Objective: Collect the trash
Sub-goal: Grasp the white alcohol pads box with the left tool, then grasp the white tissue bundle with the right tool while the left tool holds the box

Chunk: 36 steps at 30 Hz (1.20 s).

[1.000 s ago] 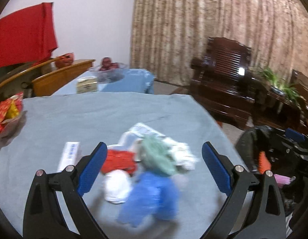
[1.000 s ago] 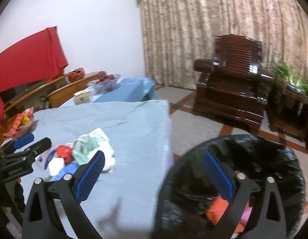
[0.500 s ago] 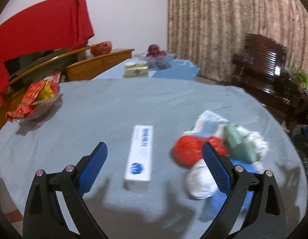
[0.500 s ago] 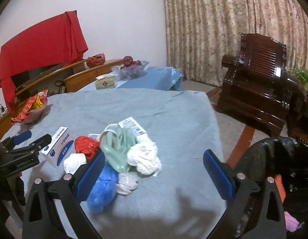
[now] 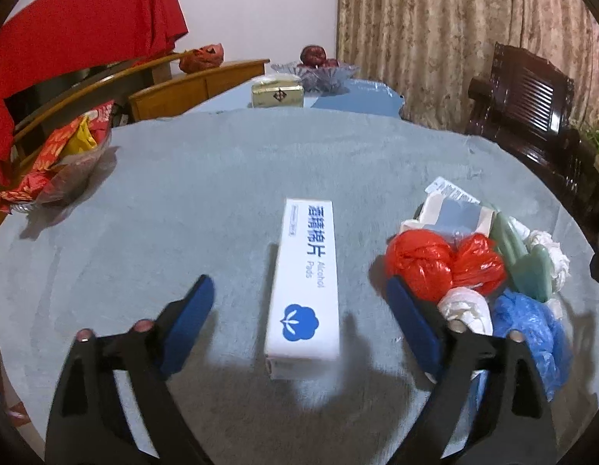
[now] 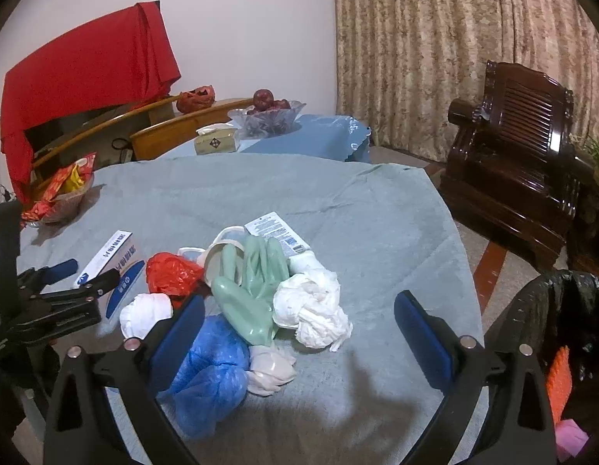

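A white alcohol-pads box (image 5: 305,283) lies on the grey tablecloth, between the open jaws of my left gripper (image 5: 299,310); it also shows in the right wrist view (image 6: 105,257). A trash pile sits to its right: red plastic bag (image 5: 438,261), green glove (image 6: 249,290), white crumpled tissue (image 6: 313,310), blue plastic bag (image 6: 210,372), small white wads. My right gripper (image 6: 299,329) is open and empty, hovering just before the pile. The left gripper (image 6: 86,271) shows in the right wrist view, around the box.
A black-lined trash bin (image 6: 551,341) stands at the table's right edge with orange and pink scraps inside. A snack bowl (image 5: 63,155) sits at the table's left. A dark wooden armchair (image 6: 524,135) stands to the right. A second table behind carries a fruit bowl (image 6: 266,114) and a tissue box (image 6: 216,141).
My left gripper has swung left from the trash pile and now straddles the white box. My right gripper has moved from over the bin back to the pile.
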Each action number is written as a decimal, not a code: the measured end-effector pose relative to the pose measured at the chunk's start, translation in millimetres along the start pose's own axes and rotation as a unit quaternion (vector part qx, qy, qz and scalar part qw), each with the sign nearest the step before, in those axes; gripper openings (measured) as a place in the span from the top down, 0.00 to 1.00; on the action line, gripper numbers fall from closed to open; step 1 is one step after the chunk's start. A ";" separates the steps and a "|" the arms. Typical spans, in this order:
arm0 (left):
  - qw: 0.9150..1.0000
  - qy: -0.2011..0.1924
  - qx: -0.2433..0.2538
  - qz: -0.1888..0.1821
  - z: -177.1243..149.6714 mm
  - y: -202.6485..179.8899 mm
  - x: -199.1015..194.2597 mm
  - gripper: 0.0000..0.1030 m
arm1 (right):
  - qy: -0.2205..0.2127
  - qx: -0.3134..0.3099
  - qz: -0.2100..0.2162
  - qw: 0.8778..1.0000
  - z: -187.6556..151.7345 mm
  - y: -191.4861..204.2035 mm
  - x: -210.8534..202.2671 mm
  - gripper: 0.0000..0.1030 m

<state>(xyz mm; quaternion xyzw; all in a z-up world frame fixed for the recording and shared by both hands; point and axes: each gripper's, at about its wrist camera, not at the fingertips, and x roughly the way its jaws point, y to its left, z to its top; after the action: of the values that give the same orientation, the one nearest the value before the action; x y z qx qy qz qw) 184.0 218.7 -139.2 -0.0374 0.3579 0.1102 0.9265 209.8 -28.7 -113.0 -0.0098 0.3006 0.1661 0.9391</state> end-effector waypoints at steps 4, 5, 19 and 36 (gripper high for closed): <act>1.000 0.017 -0.005 -0.006 -4.1 0.5 8.2 0.36 | 0.001 0.000 0.003 1.000 0.6 2.9 2.3 0.07; 1.000 0.021 -0.006 -0.011 -4.5 0.7 9.3 0.45 | 0.001 -0.001 0.005 1.000 0.6 4.6 3.1 0.08; 1.000 0.006 -0.027 -0.007 -5.6 27.7 -22.2 0.71 | 0.003 -0.022 0.070 0.997 4.8 65.2 12.5 0.14; 0.999 0.008 -0.048 0.019 -16.9 70.1 -37.7 0.71 | 0.066 -0.065 0.094 0.991 -18.2 126.5 55.7 0.36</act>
<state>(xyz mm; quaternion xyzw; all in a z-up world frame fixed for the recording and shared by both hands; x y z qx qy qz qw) 129.6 277.7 -125.7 -0.0760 0.3600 0.1443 0.9186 201.9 105.7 -149.2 -0.0533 0.3505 0.2719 0.8946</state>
